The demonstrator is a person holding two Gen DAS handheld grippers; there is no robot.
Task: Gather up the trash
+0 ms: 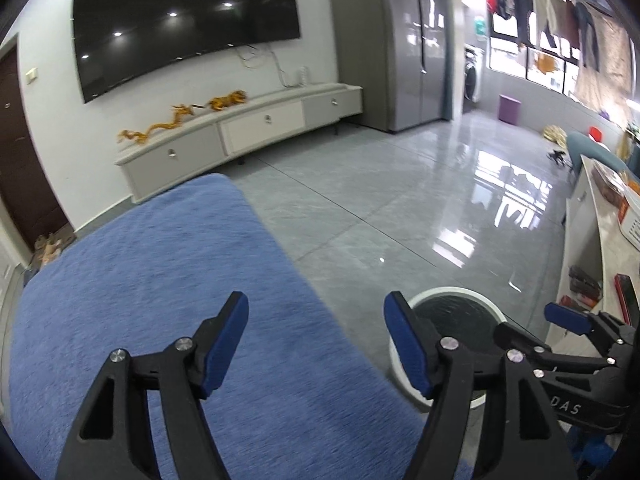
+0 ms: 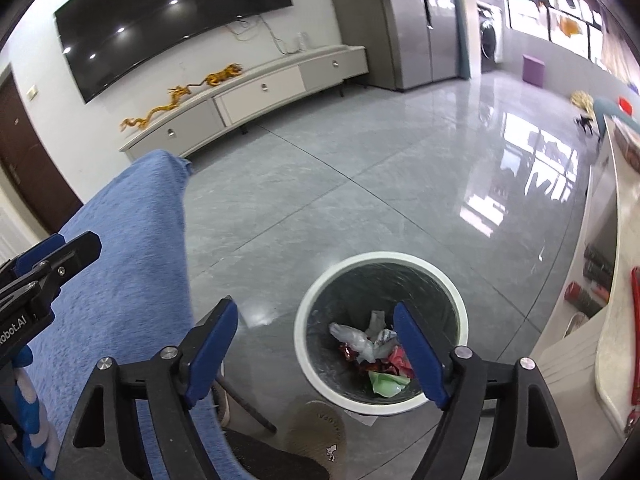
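1. The blue blanket (image 1: 160,280) lies to the left of the trash bin (image 2: 380,328), which stands on the grey floor (image 2: 360,184) just beside the blanket's right edge. No loose trash shows on the blanket in either view.

2. The left gripper (image 1: 316,340) hangs over the blanket's right edge, left of the bin; its fingers (image 1: 224,344) stand wide apart with nothing between them. In the left wrist view its right finger overlaps the bin's white rim.

3. The trash bin is white-rimmed and lined with a dark bag. The crumpled trash (image 2: 372,348) (white, red and green wrappers) already lies at its bottom.

4. The right gripper (image 2: 316,348) hangs above the bin, its fingers (image 2: 420,356) wide apart and empty. The bin's mouth lies forward and below them, shifted toward the right finger, which overlaps the wrappers in the view.

5. Judged from this, the right gripper is the nearer to the bin, and the load looks already dropped. The next piece of trash cannot be located in these views.

6. Right of the bin runs a pale desk (image 2: 612,280) with shelves beneath.
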